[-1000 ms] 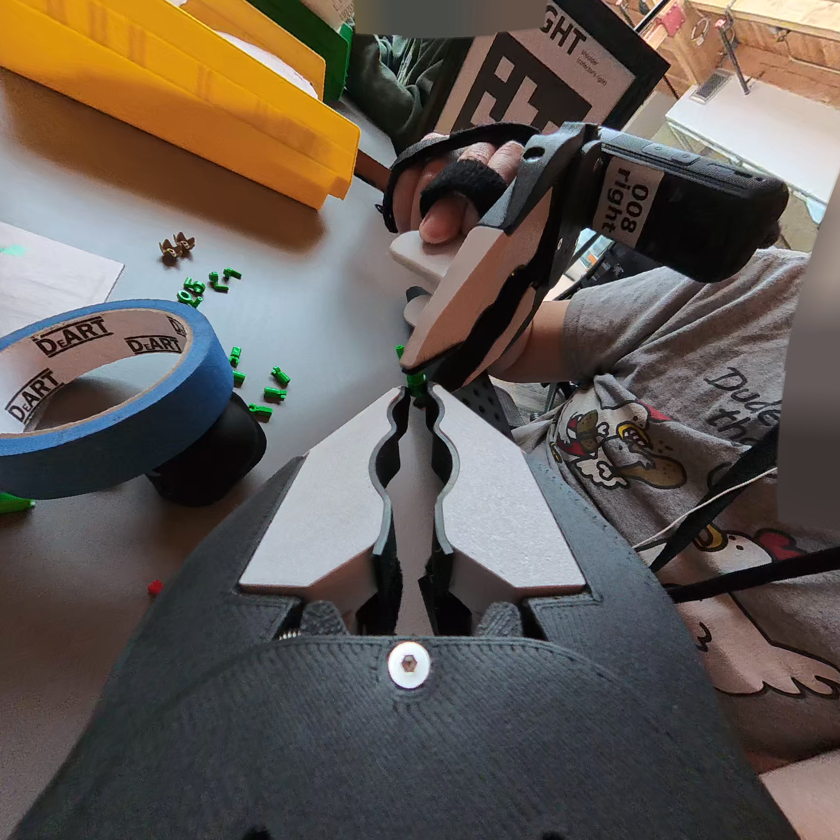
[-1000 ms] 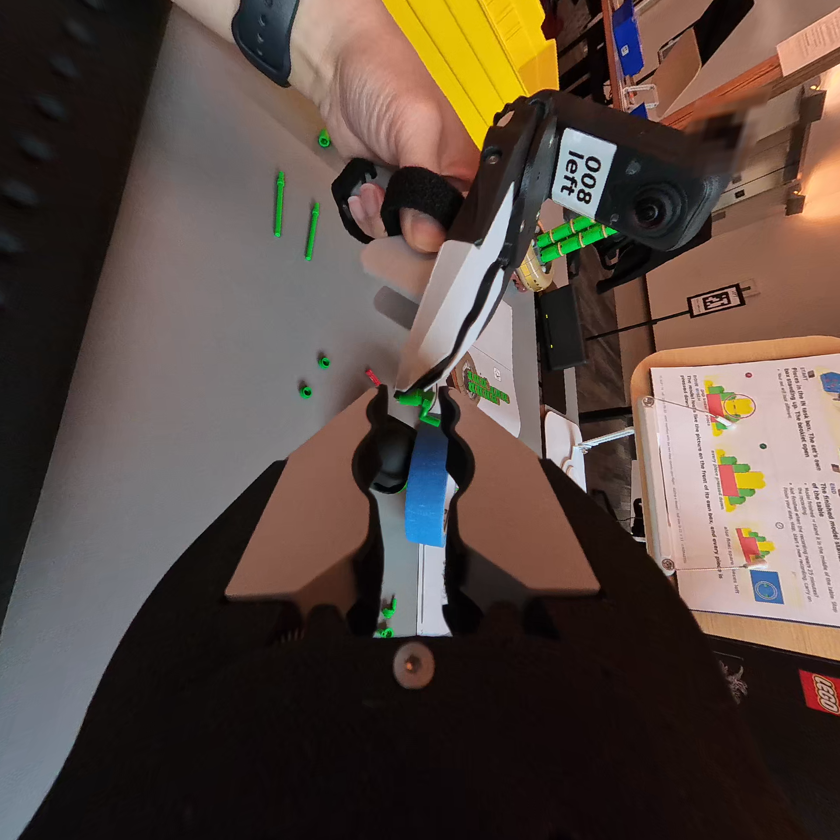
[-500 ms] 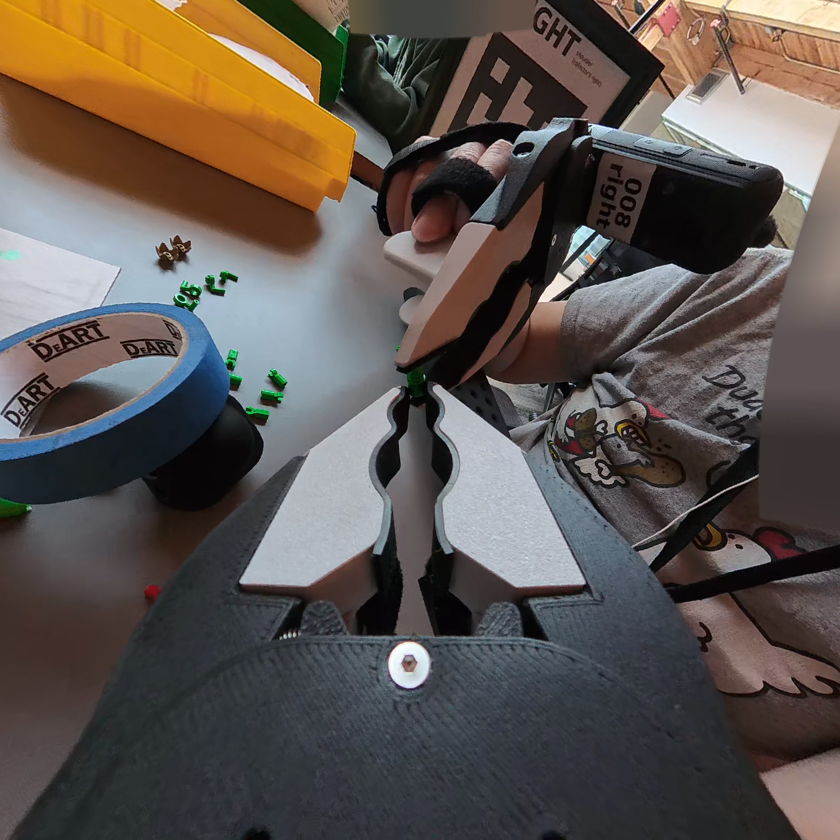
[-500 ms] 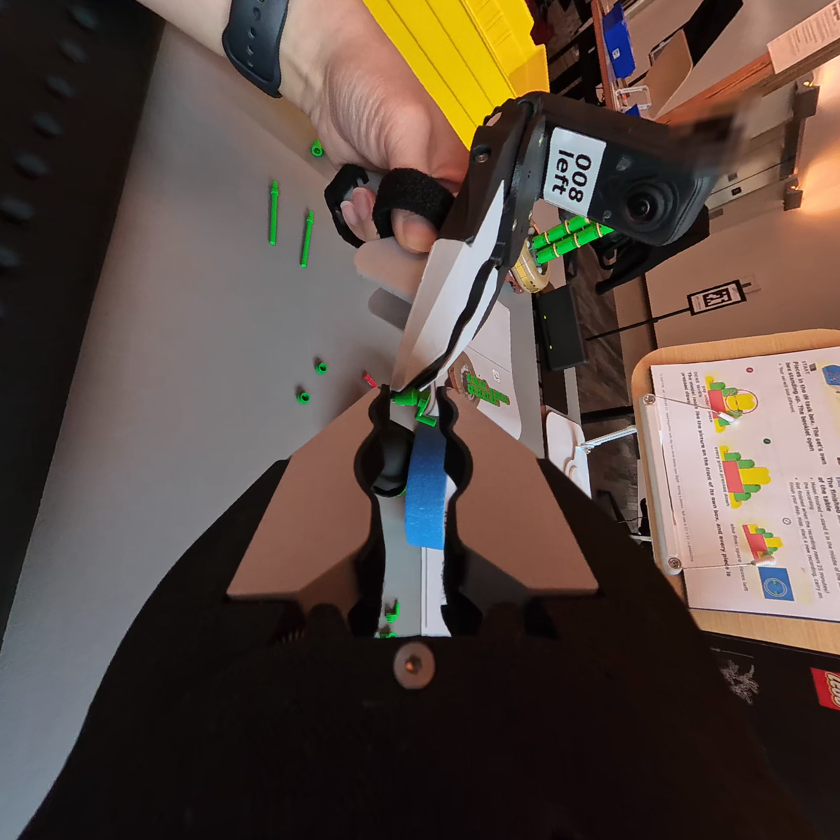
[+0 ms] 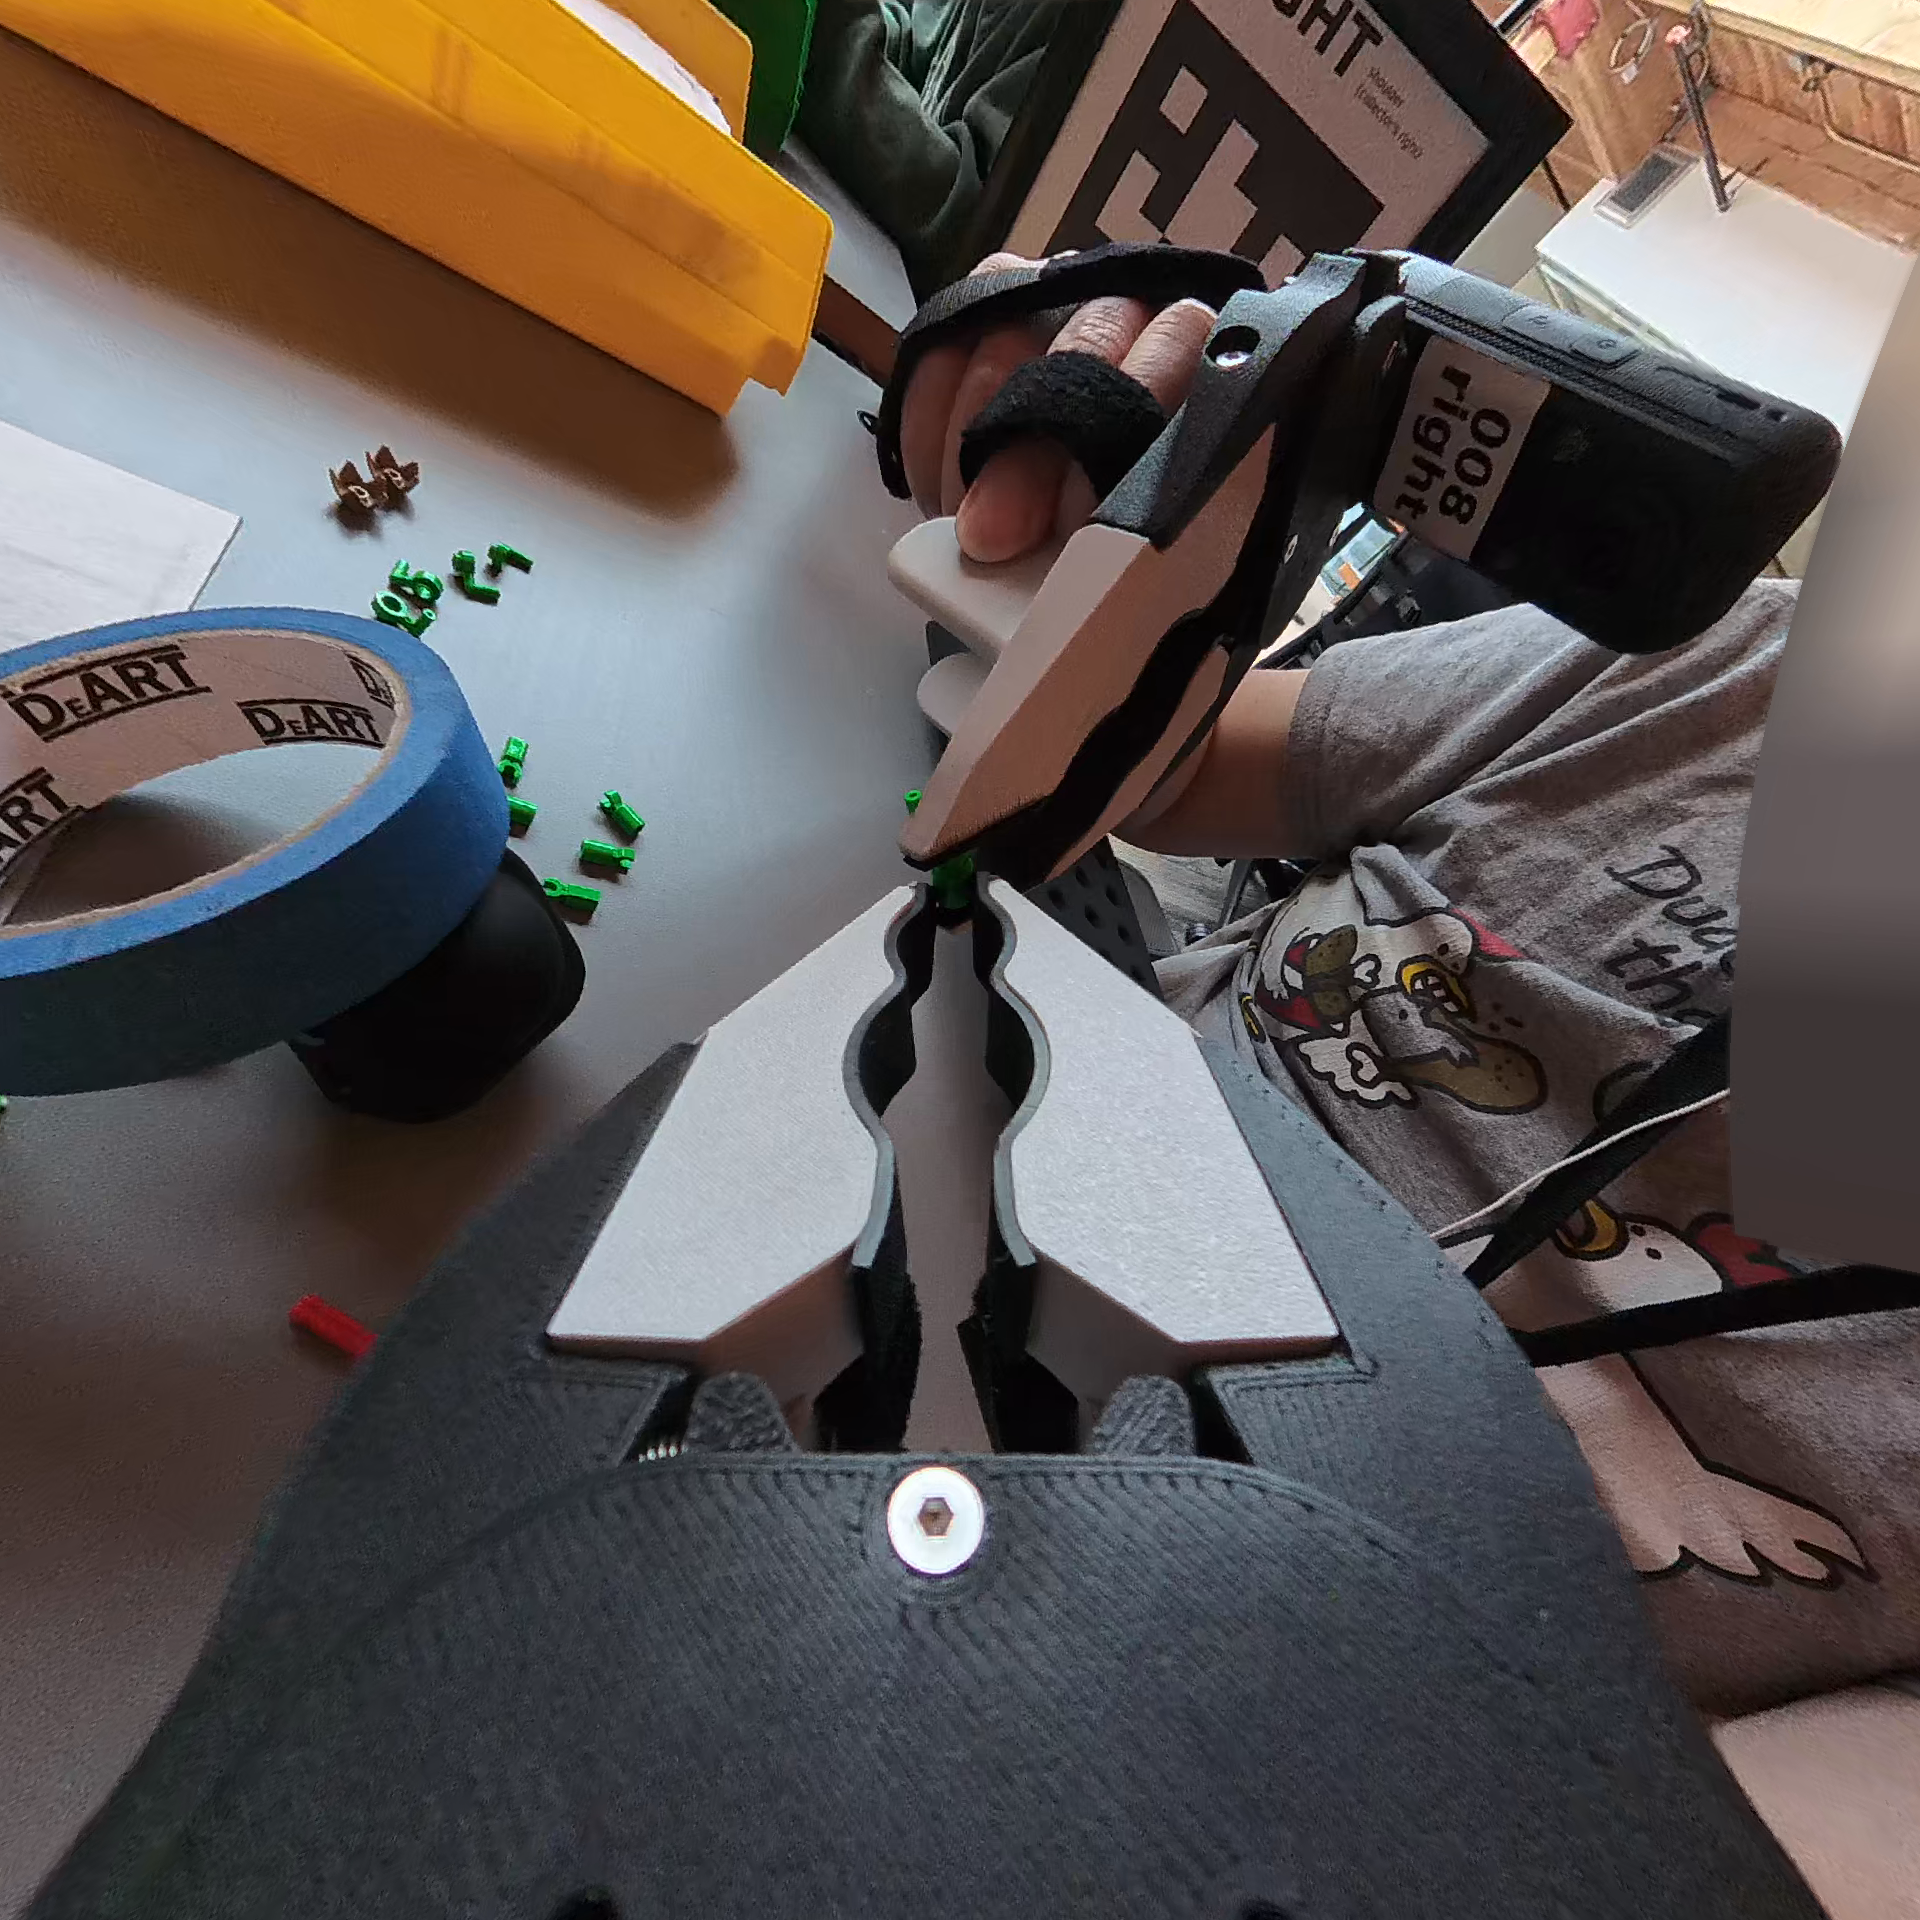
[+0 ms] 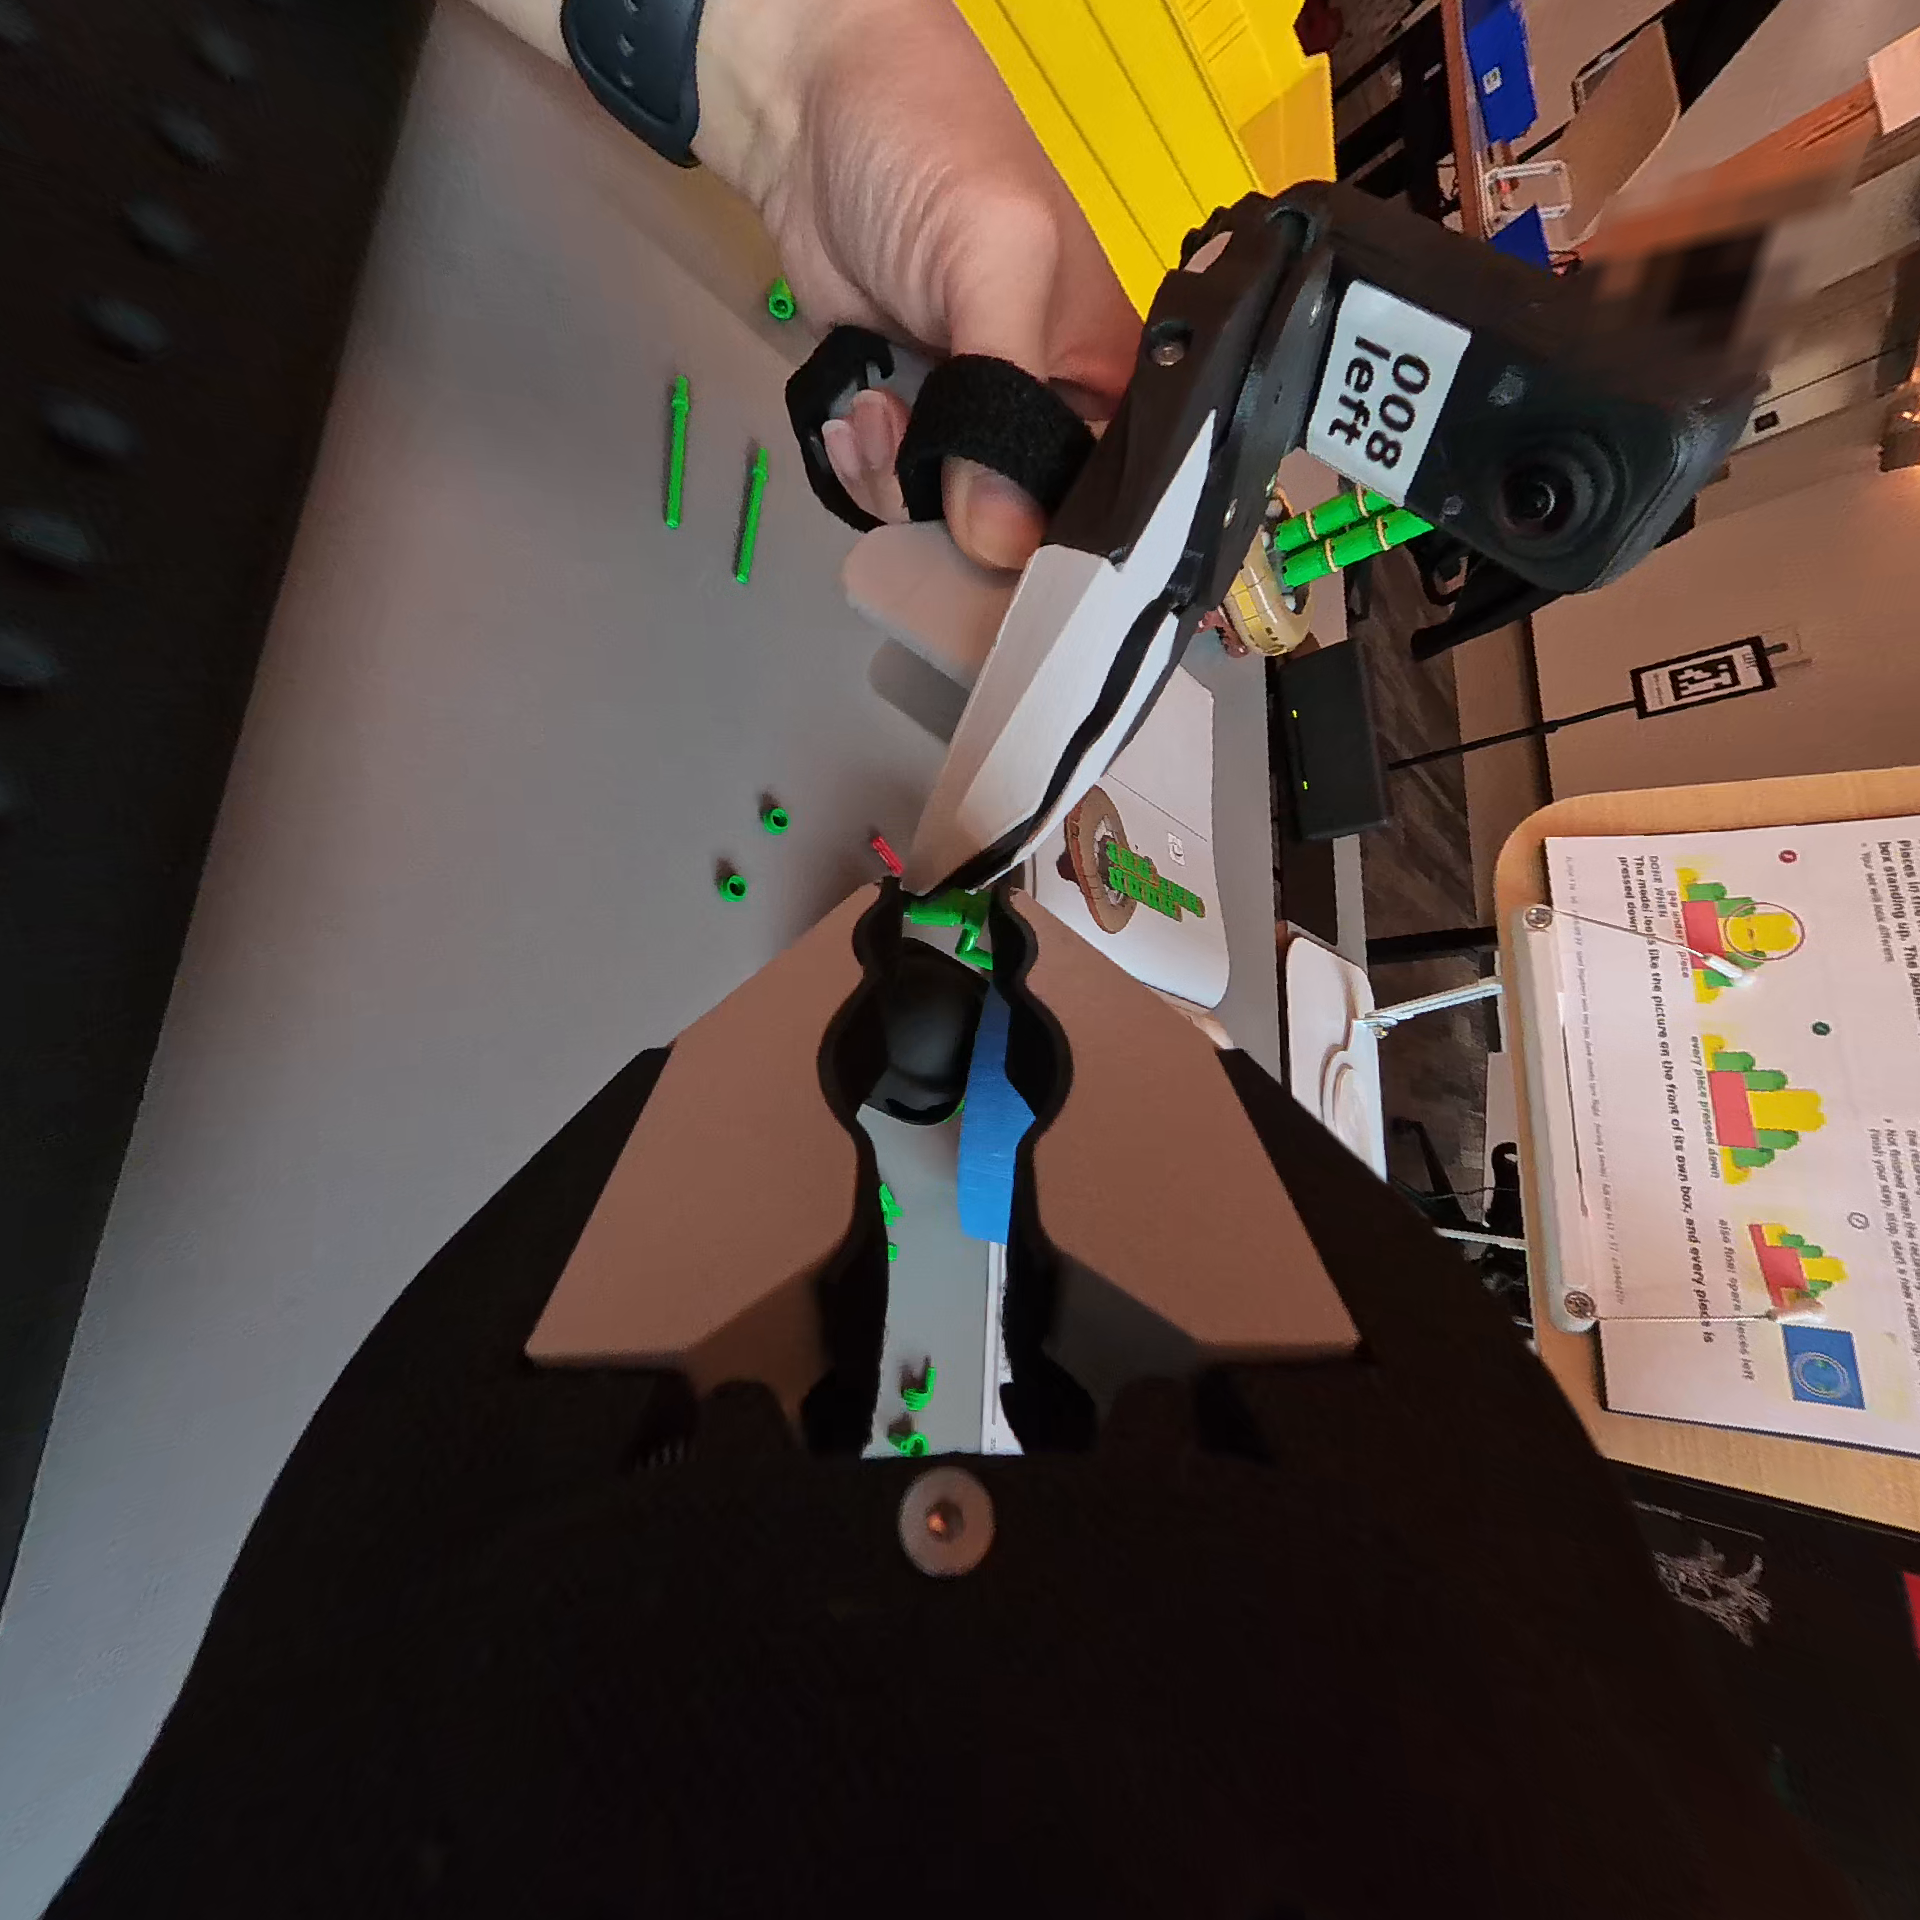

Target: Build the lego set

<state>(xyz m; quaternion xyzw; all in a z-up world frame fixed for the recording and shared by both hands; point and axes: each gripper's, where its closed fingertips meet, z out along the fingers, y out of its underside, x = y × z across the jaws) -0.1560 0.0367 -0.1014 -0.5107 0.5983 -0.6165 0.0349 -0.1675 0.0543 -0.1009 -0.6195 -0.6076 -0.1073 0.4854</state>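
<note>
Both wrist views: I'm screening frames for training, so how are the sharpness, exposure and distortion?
Left wrist view: sharp, evenly lit, tape roll bowed by the wide lens, soft shadow under the yellow bin. Right wrist view: hand-held gripper body nearly black, left edge blurred, background bright.

Bright daylight, sharp, fisheye-warped edges

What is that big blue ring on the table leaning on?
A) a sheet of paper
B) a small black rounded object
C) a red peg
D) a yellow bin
B: the blue tape roll is tilted, its raised edge propped on a small black rounded object, well apart from the yellow bin.
</note>
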